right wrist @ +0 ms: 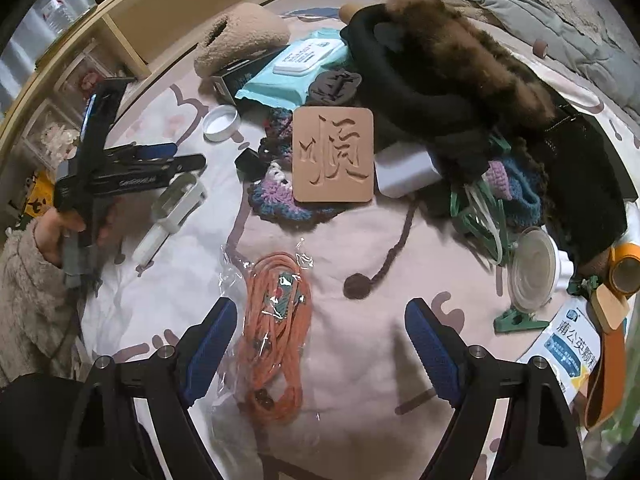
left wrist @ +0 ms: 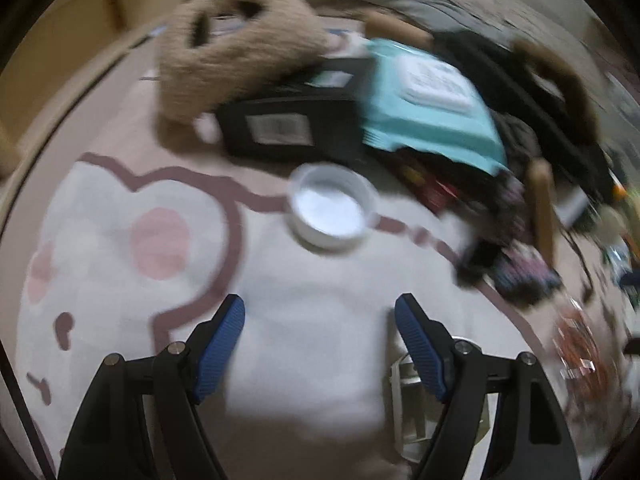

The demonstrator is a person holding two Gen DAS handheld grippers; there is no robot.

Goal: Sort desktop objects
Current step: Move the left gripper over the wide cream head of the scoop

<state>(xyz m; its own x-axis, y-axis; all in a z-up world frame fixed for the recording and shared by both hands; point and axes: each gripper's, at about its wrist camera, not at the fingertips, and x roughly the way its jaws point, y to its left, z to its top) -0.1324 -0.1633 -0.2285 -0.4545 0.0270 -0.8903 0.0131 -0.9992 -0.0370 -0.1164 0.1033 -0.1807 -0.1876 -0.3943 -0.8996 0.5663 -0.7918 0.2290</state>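
Observation:
My left gripper [left wrist: 320, 308] hangs open and empty over a pale mat [left wrist: 312, 360] printed with a cartoon. A white round lid [left wrist: 332, 210] lies ahead of its fingers. A clear, white-framed object [left wrist: 408, 396] lies under its right finger; I cannot tell if they touch. In the right wrist view a hand holds that left gripper [right wrist: 190, 153] above the same clear object [right wrist: 176, 200], with the lid [right wrist: 221, 122] beyond. My right gripper [right wrist: 320, 308] is open and empty. An orange cord in a clear bag [right wrist: 276, 332] lies beneath it, close to its left finger.
A wooden tile with a carved character [right wrist: 332, 156] rests on crocheted pieces. Behind it are a teal wipes pack [right wrist: 296, 68], a black box [left wrist: 288, 128], a tan plush item [right wrist: 244, 40] and a fur-trimmed black garment [right wrist: 460, 60]. A round clear lid [right wrist: 528, 272] and an orange tape roll [right wrist: 626, 270] lie right. A wooden shelf [right wrist: 132, 36] stands left.

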